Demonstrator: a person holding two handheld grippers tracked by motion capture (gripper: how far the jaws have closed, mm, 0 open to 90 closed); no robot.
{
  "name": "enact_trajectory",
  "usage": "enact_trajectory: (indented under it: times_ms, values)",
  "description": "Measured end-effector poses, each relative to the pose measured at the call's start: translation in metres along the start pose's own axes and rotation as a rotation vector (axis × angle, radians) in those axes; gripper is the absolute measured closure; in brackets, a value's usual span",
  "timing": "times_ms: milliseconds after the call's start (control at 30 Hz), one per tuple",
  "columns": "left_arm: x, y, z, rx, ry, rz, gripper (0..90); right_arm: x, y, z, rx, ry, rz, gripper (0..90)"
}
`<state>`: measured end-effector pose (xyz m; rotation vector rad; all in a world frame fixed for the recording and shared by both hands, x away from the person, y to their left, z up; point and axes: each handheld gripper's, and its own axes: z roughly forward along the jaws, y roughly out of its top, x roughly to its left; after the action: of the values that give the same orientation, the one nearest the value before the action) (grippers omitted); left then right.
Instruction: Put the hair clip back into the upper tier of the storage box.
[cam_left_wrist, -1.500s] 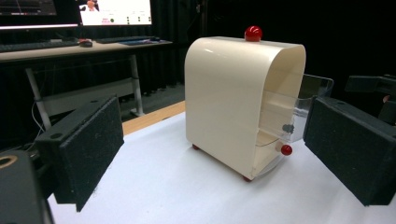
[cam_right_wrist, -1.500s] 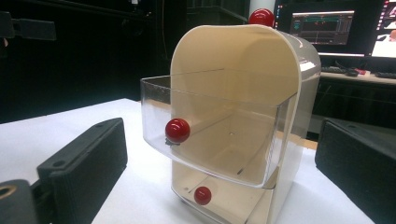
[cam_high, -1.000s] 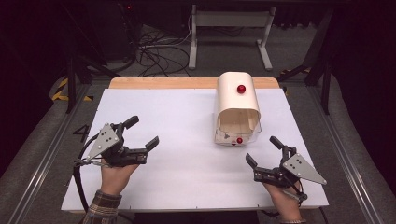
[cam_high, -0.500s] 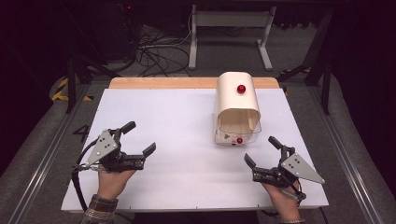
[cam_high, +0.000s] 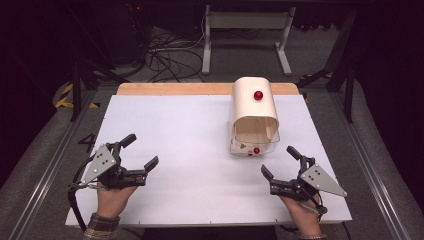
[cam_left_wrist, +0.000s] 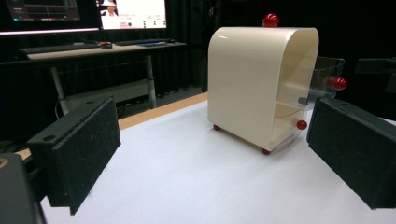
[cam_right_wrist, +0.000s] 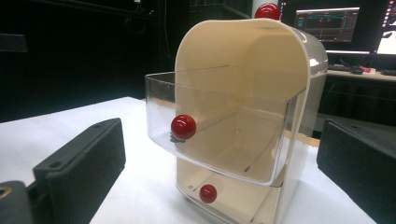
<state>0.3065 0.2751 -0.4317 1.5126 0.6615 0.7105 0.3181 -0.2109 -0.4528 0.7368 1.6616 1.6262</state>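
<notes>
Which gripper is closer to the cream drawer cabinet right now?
Right. The right gripper sits just off the cabinet's open front corner, jaws open. The left gripper is farther away, across the white board, also open.

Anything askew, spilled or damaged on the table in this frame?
Only one thing: the upper clear drawer of the cream cabinet is pulled partway out and looks empty. Nothing looks spilled or broken. Both tongs, left and right, are open and clear of it.
</notes>
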Motion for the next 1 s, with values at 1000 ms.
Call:
enact_trajectory:
  times_ms: [1000]
  values:
    - [0.005, -0.017, -0.016, 0.002, -0.008, 0.006, 3.6, 0.0, 0.0, 0.0, 0.002, 0.001, -0.004, 2.3]
